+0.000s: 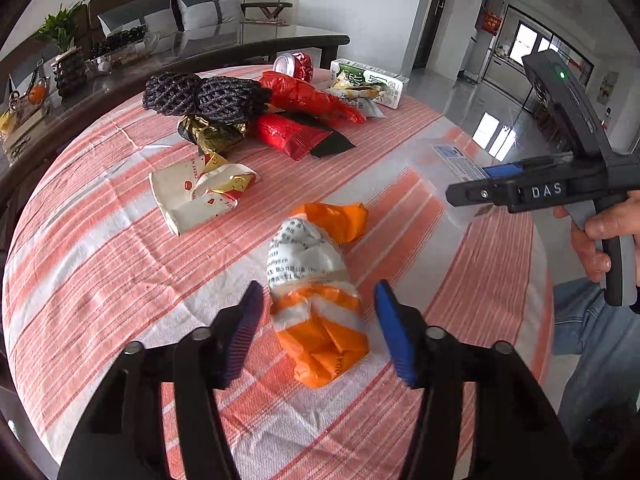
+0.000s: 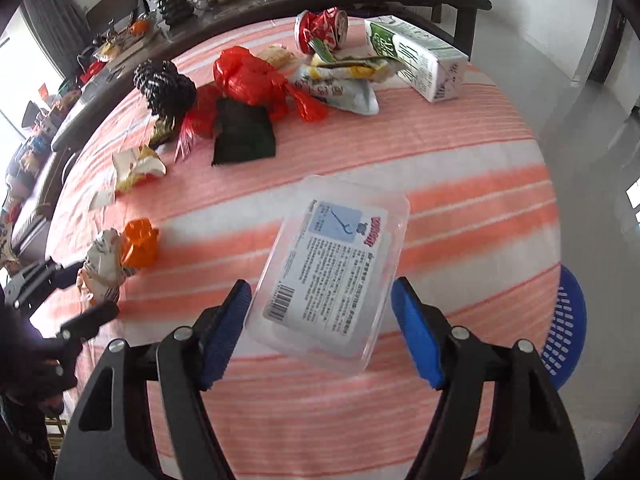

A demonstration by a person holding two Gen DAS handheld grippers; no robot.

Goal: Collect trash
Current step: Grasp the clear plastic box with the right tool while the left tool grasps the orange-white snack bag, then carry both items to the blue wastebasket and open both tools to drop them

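The left gripper (image 1: 318,330) has its jaws wide apart around an orange-and-white wrapper (image 1: 316,300) on the striped tabletop (image 1: 100,264). The right gripper (image 2: 320,328) has its jaws wide apart around a clear plastic box (image 2: 332,268), gripping nothing.

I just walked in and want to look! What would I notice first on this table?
The orange-and-white crumpled bag near the front edge, lying between the open left gripper. Beside it, a clear plastic box sits between the open right gripper, and a colorful trash pile with a crushed red can waits behind.

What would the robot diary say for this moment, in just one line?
left gripper: open around orange wrapper | right gripper: open around clear plastic box | table: more trash left | blue basket: beside table
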